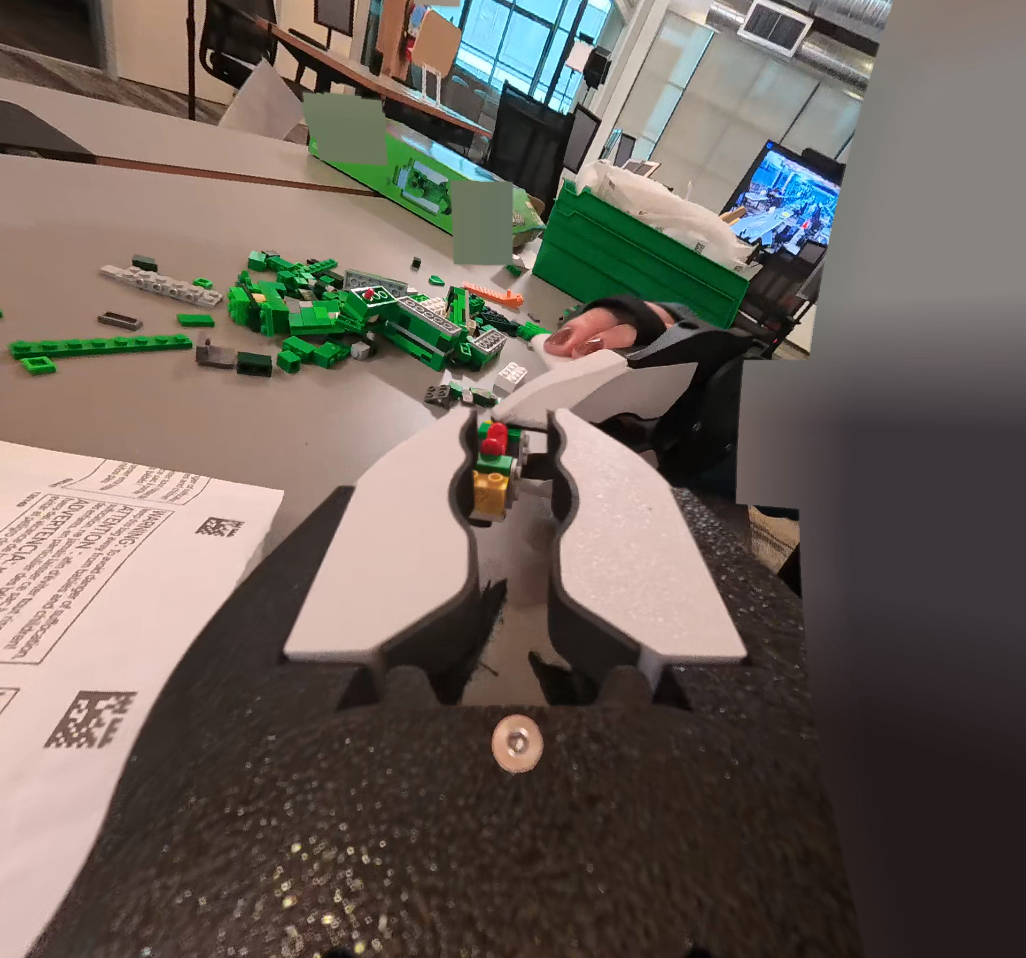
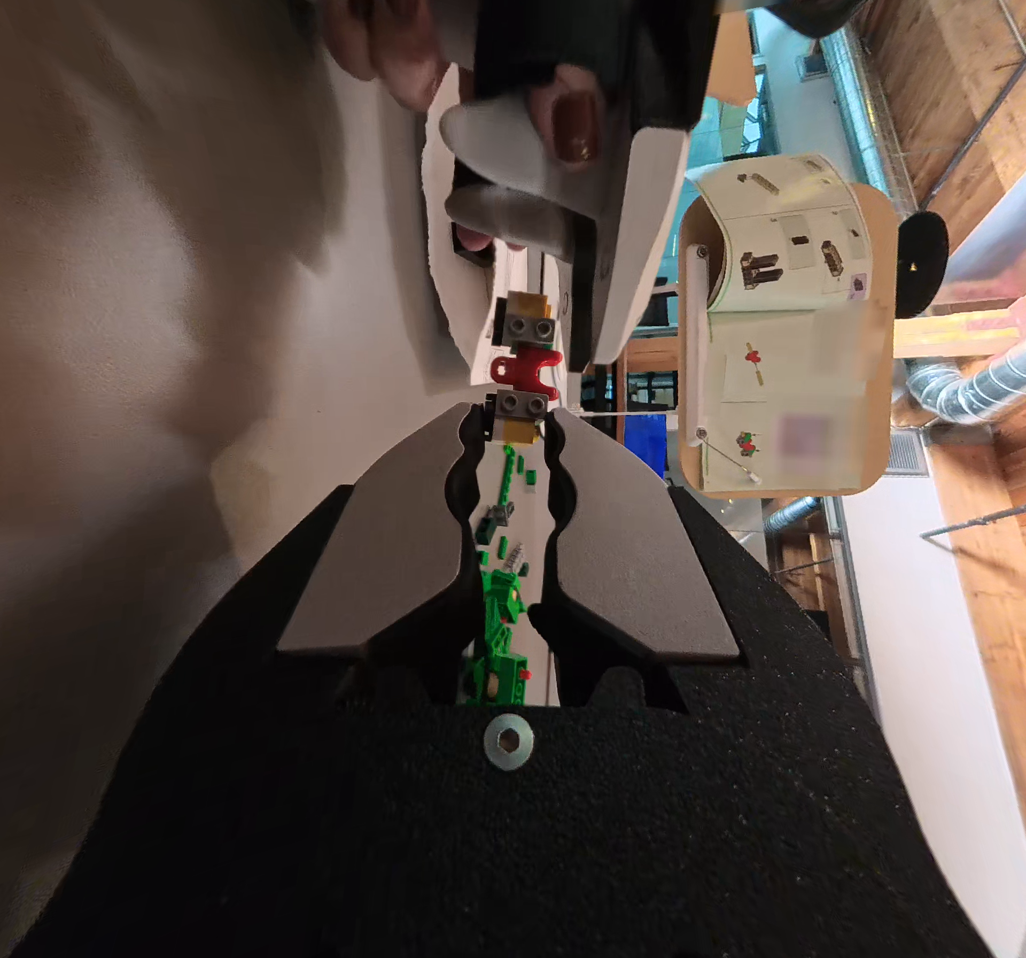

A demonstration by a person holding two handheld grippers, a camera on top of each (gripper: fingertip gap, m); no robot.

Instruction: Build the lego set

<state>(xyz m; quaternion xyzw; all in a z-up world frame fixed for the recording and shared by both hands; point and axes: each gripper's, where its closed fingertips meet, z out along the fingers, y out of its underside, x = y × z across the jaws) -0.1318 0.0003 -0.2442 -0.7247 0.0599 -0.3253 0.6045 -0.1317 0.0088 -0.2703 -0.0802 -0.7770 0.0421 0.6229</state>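
Observation:
A small lego assembly of yellow, green, grey and red pieces is held in the air between both grippers. My left gripper is shut on its yellow and green end. My right gripper is shut on the other grey and yellow end. A red clip piece joins the two ends. The right gripper's fingertips reach in from the right in the left wrist view. The left gripper shows from above in the right wrist view, with a hand on it.
A pile of loose green and grey bricks lies on the grey table, with a long green plate and an orange separator. A printed sheet lies near left. A green box and green bin stand behind. An instruction booklet stands on a holder. The grippers are tip to tip, or close to it.

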